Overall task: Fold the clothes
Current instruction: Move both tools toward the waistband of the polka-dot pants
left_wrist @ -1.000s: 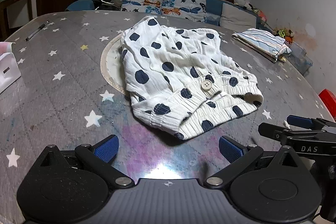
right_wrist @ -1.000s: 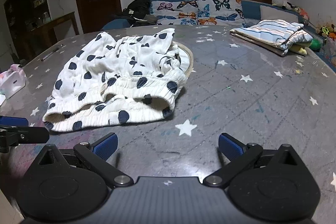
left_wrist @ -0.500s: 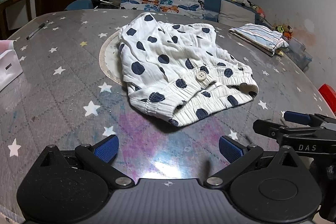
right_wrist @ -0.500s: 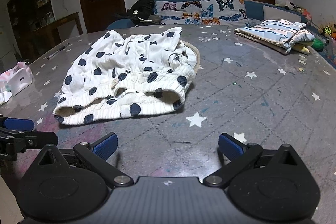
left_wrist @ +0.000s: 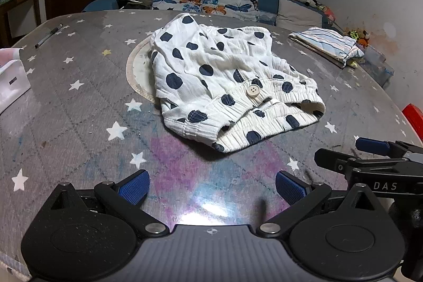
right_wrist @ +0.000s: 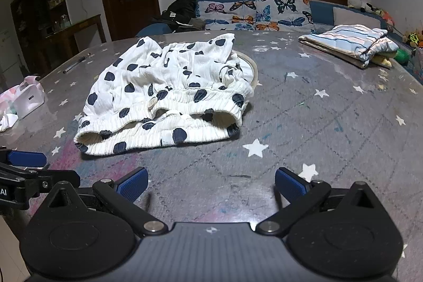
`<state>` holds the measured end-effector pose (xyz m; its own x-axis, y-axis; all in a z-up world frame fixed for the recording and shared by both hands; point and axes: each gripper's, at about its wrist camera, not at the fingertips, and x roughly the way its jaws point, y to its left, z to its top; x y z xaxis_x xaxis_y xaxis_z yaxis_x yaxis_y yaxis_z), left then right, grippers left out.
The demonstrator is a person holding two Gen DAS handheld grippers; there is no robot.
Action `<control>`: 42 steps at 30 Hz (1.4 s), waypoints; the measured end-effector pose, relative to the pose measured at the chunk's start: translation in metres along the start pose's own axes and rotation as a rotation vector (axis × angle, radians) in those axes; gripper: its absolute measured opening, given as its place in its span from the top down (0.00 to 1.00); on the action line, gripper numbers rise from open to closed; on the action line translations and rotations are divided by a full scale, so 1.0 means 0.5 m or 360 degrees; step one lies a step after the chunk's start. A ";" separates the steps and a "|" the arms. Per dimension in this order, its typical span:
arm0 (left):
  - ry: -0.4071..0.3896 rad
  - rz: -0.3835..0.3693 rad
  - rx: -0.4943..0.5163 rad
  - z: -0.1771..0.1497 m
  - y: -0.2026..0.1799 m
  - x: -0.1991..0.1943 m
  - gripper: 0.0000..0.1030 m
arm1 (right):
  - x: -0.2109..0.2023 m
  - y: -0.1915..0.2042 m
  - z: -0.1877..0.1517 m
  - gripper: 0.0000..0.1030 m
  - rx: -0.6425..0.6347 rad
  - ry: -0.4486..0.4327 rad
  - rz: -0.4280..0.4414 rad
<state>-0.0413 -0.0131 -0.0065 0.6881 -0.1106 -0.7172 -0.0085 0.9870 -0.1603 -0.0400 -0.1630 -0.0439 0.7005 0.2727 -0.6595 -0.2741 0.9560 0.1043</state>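
White shorts with dark polka dots (left_wrist: 224,86) (right_wrist: 169,97) lie crumpled in the middle of the grey star-patterned table (left_wrist: 66,107) (right_wrist: 330,123), the ribbed waistband with its button (left_wrist: 253,91) turned toward me. My left gripper (left_wrist: 212,188) hovers open near the table's front edge, short of the waistband, with nothing between its blue pads. My right gripper (right_wrist: 211,185) is open and empty too, to the right of the left one; its fingers (left_wrist: 370,146) show at the right of the left wrist view.
Folded striped clothes (left_wrist: 325,45) (right_wrist: 351,42) sit at the far right. A pen (left_wrist: 49,35) lies far left, a white box (left_wrist: 12,81) at the left edge. A round mat (left_wrist: 138,70) lies under the shorts. A butterfly-print sofa (right_wrist: 253,11) stands behind the table.
Both grippers have drawn back and up from the shorts, which now look smaller and farther away. The shorts have not moved. Both grippers stayed open.
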 end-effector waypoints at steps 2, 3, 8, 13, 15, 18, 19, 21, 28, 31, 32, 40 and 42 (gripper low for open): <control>0.0000 0.0000 -0.0001 -0.001 0.000 0.000 0.00 | 0.001 0.002 0.001 0.00 -0.0001 0.0001 0.0004; 0.0001 -0.0006 0.0004 -0.001 0.000 0.001 0.00 | 0.001 0.003 0.001 0.00 -0.0002 0.0002 0.0007; 0.0013 -0.0015 0.0009 0.000 0.001 0.004 0.00 | 0.004 0.006 0.002 0.00 -0.0007 0.0010 0.0007; 0.0020 -0.0018 0.0010 0.003 0.001 0.008 0.00 | 0.007 0.007 0.005 0.00 -0.0005 0.0012 0.0007; 0.0026 -0.0017 0.0009 0.004 0.001 0.010 0.00 | 0.010 0.008 0.006 0.00 -0.0008 0.0016 0.0007; 0.0030 -0.0017 0.0007 0.007 0.001 0.013 0.00 | 0.014 0.008 0.007 0.00 -0.0008 0.0020 0.0009; 0.0030 -0.0018 0.0007 0.008 0.002 0.014 0.00 | 0.014 0.008 0.008 0.00 -0.0007 0.0021 0.0009; 0.0032 -0.0019 0.0006 0.010 0.001 0.015 0.00 | 0.016 0.007 0.009 0.00 -0.0008 0.0023 0.0009; 0.0042 -0.0020 0.0009 0.016 0.001 0.022 0.00 | 0.022 0.009 0.017 0.00 -0.0012 0.0027 0.0010; 0.0046 -0.0018 0.0012 0.018 0.001 0.024 0.00 | 0.026 0.009 0.020 0.00 -0.0015 0.0029 0.0013; 0.0048 -0.0016 0.0012 0.019 0.002 0.025 0.00 | 0.028 0.009 0.021 0.00 -0.0015 0.0031 0.0013; 0.0057 -0.0015 0.0014 0.028 0.004 0.033 0.00 | 0.039 0.010 0.030 0.00 -0.0020 0.0040 0.0022; 0.0059 -0.0015 0.0016 0.031 0.005 0.035 0.00 | 0.042 0.010 0.032 0.00 -0.0023 0.0040 0.0022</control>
<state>-0.0181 -0.0108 -0.0090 0.6607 -0.1242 -0.7403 0.0056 0.9870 -0.1606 -0.0161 -0.1506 -0.0452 0.6797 0.2828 -0.6768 -0.2931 0.9505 0.1028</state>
